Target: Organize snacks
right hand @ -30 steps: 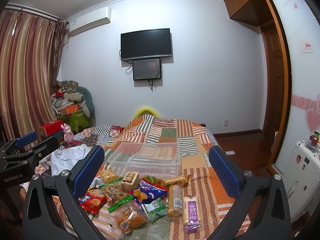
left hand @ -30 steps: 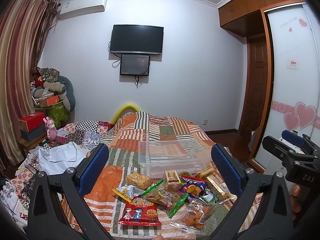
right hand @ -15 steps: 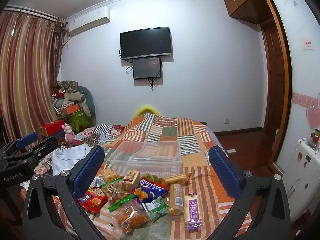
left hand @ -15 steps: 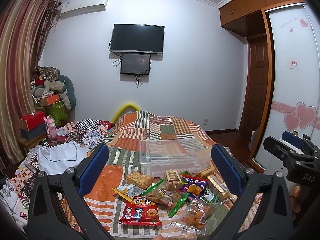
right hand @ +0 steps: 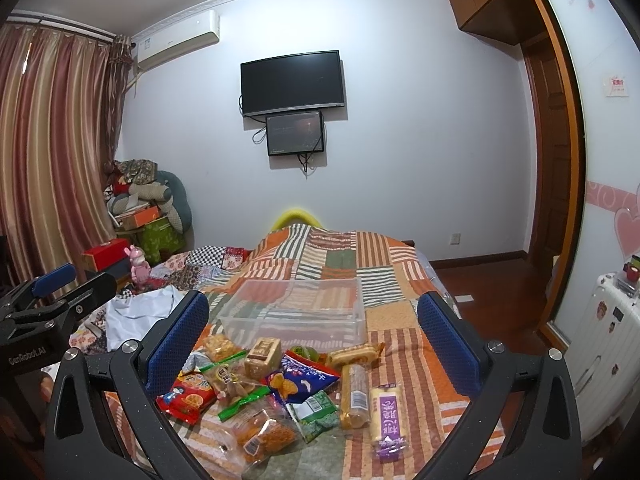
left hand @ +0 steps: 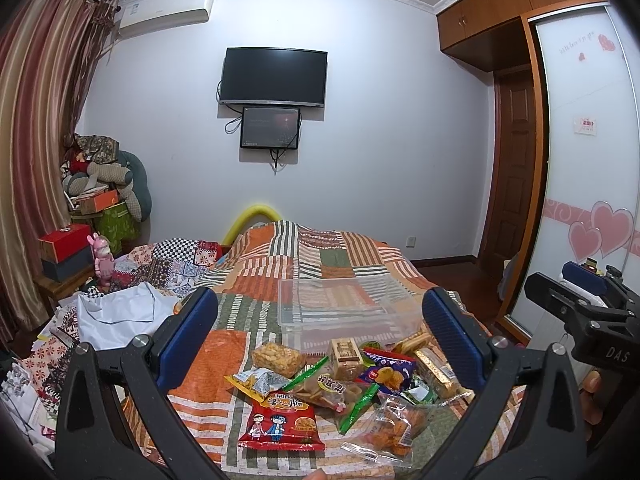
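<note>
Snacks (left hand: pixel 340 384) lie heaped on the near bed (left hand: pixel 320 256), a clear bin (left hand: pixel 344 304) just beyond; left gripper (left hand: pixel 320 336) and right gripper (right hand: pixel 312 332) fingers spread wide, holding nothing.

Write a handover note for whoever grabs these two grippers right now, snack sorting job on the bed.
Left gripper: open, empty, held above the snacks.
Right gripper: open, empty, also above them.
Clear plastic bin sits on the patchwork quilt just beyond the pile; it looks empty.
Snack pile lies loose in front of the bin, including the red packet and the purple-label bar.
Done: nothing is in the bin yet.
Left: presumably move every snack into the bin.
</note>
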`<act>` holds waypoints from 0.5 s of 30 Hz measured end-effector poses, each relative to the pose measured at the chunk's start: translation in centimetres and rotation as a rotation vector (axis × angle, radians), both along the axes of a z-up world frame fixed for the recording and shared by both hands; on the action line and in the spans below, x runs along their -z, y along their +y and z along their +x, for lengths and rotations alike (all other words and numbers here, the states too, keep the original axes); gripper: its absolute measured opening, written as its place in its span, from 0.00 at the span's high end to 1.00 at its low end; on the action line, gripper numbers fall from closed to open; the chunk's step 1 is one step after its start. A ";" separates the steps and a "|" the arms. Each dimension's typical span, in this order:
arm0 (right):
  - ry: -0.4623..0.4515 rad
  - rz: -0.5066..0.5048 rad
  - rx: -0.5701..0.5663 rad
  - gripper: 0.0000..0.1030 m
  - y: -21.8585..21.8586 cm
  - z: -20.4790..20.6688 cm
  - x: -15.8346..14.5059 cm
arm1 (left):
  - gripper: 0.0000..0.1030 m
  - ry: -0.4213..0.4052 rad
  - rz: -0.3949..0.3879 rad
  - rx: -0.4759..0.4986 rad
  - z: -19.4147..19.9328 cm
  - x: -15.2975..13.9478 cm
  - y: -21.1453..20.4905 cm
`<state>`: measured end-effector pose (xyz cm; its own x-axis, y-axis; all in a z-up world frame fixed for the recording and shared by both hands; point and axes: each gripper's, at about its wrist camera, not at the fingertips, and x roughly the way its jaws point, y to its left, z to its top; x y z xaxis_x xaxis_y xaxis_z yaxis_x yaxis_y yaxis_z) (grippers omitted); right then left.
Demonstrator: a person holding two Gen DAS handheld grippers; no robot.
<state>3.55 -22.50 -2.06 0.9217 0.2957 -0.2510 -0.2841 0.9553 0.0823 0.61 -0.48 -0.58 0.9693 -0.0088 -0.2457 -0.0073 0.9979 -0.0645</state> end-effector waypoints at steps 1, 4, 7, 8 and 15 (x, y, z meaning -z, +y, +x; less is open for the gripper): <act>0.000 0.000 0.001 0.00 0.0 0.0 0.0 | 0.00 0.000 0.000 0.000 0.0 0.0 0.0; 0.000 0.000 0.001 0.00 0.0 0.0 0.0 | 0.00 0.001 -0.001 -0.001 0.0 0.0 0.0; 0.002 -0.002 0.003 0.00 0.0 0.1 0.0 | 0.00 0.001 -0.001 -0.001 0.0 0.0 0.0; 0.002 -0.001 0.002 0.00 0.0 0.1 0.0 | 0.00 0.000 0.000 -0.001 0.0 0.0 0.0; 0.003 -0.001 -0.001 0.00 0.0 0.0 0.0 | 0.00 0.001 -0.002 -0.004 -0.1 0.0 0.0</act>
<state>3.54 -22.49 -2.10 0.9208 0.2962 -0.2537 -0.2844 0.9551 0.0826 0.54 -0.49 -0.59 0.9691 -0.0053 -0.2468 -0.0114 0.9977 -0.0663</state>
